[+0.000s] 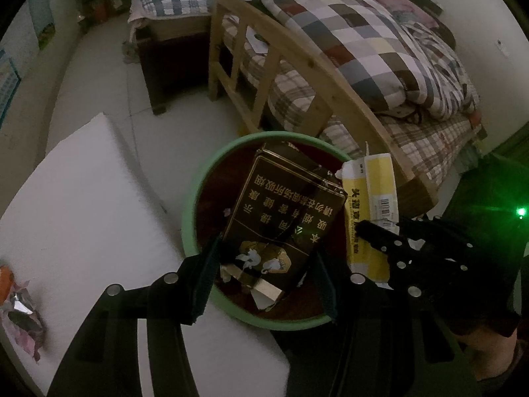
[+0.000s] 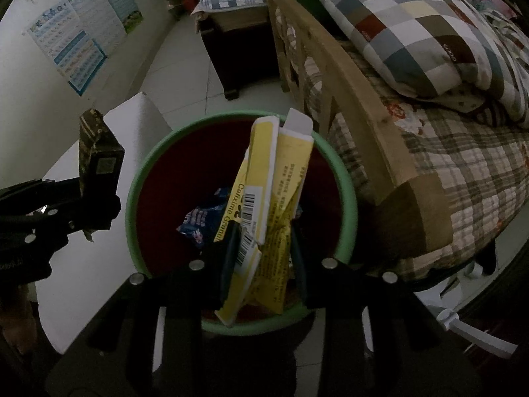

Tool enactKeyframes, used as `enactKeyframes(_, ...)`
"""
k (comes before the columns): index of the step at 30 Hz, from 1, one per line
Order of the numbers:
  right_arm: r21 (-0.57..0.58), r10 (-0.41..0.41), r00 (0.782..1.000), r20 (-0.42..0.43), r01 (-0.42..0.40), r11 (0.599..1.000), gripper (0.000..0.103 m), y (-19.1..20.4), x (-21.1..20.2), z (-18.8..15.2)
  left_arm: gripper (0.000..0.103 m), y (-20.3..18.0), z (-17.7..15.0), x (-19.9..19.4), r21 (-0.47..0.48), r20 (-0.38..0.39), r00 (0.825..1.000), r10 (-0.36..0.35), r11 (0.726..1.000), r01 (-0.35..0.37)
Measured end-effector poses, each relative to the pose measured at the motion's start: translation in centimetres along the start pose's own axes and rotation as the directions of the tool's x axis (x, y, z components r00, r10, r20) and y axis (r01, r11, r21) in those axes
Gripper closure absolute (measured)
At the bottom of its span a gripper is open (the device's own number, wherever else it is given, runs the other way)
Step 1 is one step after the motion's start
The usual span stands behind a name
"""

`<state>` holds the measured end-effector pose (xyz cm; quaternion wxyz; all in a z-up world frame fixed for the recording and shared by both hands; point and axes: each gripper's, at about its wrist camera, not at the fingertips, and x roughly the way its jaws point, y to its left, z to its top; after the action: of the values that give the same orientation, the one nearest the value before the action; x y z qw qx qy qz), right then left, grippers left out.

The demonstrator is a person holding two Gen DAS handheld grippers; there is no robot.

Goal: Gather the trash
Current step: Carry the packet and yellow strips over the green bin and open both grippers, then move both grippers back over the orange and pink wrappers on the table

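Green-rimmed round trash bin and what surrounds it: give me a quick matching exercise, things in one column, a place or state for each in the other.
Things:
1. dark cigarette carton with gold print
2. flattened yellow-and-white medicine box
3. blue printed snack wrapper
4. crumpled foil wrapper

Places or states:
A. lying inside the green-rimmed round trash bin
B. clamped in the right claw over the bin
C. lying on the white board beside the bin
D. held in the left claw over the bin

Pairs: 1-D, 2-B, 3-A, 4-C
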<state>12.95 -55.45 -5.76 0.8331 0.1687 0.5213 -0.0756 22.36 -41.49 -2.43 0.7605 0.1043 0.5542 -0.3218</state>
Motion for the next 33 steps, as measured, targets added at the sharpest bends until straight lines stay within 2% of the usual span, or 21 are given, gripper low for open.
enactKeyframes(8,-0.014,0.003,1.000,-0.004,-0.003,1.000,0.070,0.3,0.0,0.4,0.051,0.2,0.6,-0.1,-0.023,0.002,1.000,-0.031,0.999,0.031)
enactKeyframes(9,-0.015,0.002,1.000,-0.005,-0.002,1.000,0.068,0.3,0.0,0.4,0.049,0.2,0.7,-0.1,-0.025,0.003,0.999,-0.038,0.999,0.038)
enactKeyframes(10,-0.017,0.003,1.000,-0.005,-0.003,1.000,0.066,0.4,0.0,0.4,0.034,0.3,0.8,-0.2,-0.028,0.005,0.999,-0.041,0.999,0.042)
enactKeyframes(12,-0.023,-0.003,1.000,-0.009,0.003,1.000,0.056,0.5,0.1,0.4,0.018,0.5,0.9,-0.7,-0.038,0.034,0.999,-0.032,0.999,0.034)
enactKeyframes(13,-0.025,-0.006,1.000,-0.010,0.005,1.000,0.051,0.6,0.1,0.4,0.015,0.7,0.8,-1.0,-0.046,0.050,0.998,-0.022,0.999,0.025)
enactKeyframes(14,-0.028,-0.009,1.000,-0.011,0.009,1.000,0.040,0.7,0.1,0.3,0.014,1.0,0.8,-1.2,-0.057,0.056,0.998,-0.019,0.998,0.022)
enactKeyframes(15,-0.030,-0.008,1.000,-0.010,0.007,1.000,0.034,0.9,0.0,0.2,0.012,1.4,0.7,-1.3,-0.071,0.059,0.998,-0.016,0.997,0.020)
enactKeyframes(16,-0.032,-0.008,1.000,-0.010,0.007,0.999,0.032,1.0,0.0,0.1,0.010,1.8,0.6,-1.5,-0.080,0.062,0.998,-0.010,0.997,0.015)
enactKeyframes(18,-0.040,-0.013,1.000,-0.008,0.013,0.999,0.020,1.4,-0.2,-0.1,0.008,2.5,0.2,-1.9,-0.097,0.071,0.997,0.017,0.995,-0.010)
enactKeyframes(21,-0.044,-0.020,1.000,0.003,0.020,0.999,0.008,2.0,-0.6,-0.4,0.008,3.8,-0.6,-2.8,-0.112,0.078,0.996,0.045,0.993,-0.036)
enactKeyframes(23,-0.047,-0.029,1.000,0.010,0.030,0.998,0.005,2.6,-0.9,-0.7,0.008,4.6,-1.2,-3.4,-0.115,0.083,0.995,0.064,0.992,-0.055)
enactKeyframes(33,-0.107,-0.050,0.999,0.012,0.051,0.993,0.005,7.2,-1.8,-2.1,0.008,9.4,-6.3,-7.5,-0.181,0.105,0.985,0.136,0.977,-0.115)
